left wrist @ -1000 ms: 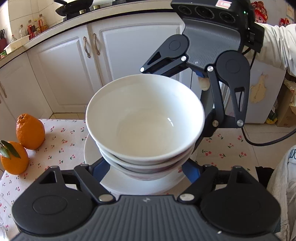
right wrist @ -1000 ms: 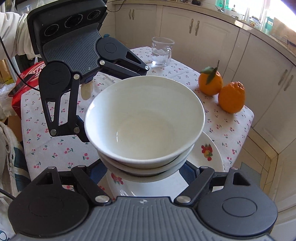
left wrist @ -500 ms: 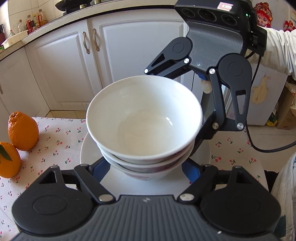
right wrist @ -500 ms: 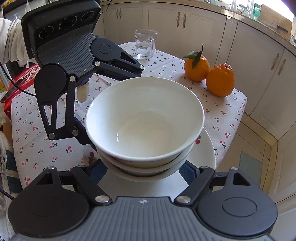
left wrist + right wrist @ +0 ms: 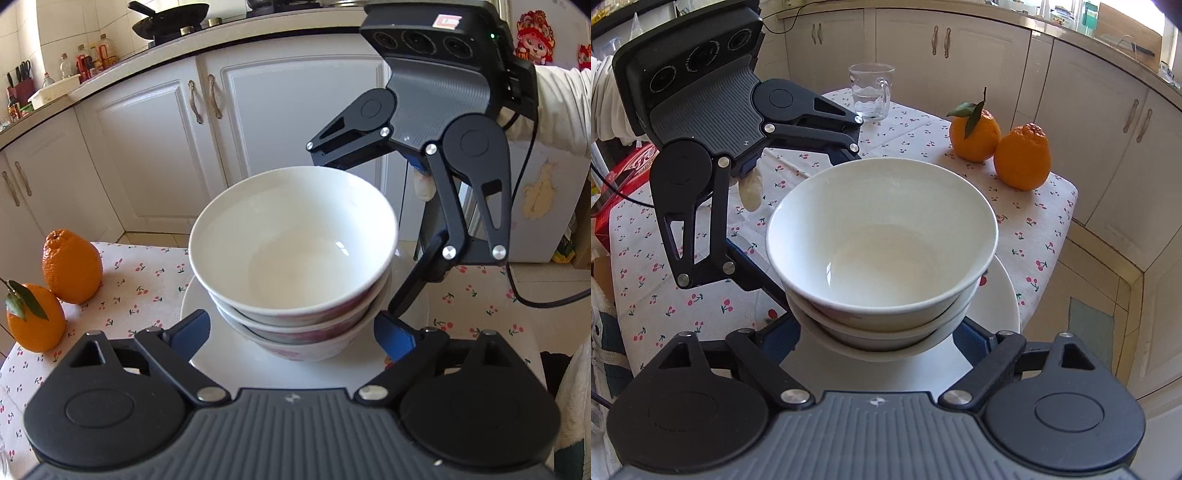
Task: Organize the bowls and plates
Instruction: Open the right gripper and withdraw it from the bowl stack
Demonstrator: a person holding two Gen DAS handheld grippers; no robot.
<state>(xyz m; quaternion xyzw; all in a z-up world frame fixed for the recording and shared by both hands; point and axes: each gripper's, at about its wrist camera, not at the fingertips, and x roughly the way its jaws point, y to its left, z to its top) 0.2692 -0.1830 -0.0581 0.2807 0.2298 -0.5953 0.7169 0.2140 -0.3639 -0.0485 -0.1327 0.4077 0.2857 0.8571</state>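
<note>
The bowls (image 5: 295,258), three nested, sit on the plate (image 5: 207,354), which appears held just above the table (image 5: 923,136), near its corner. The left gripper (image 5: 291,332) and right gripper (image 5: 879,332) face each other across the stack, each with fingers spread wide either side of the plate; whether the pads press it cannot be told. Glazed ceramic like this is probably heavy, stiff, slick and breakable, and loose bowls could slide if tilted, so the plate rim at opposite sides looks the place to hold. Against a second ago, the oranges (image 5: 1001,144) sit farther from the stack in the right view, and more floor shows beyond the plate.
</note>
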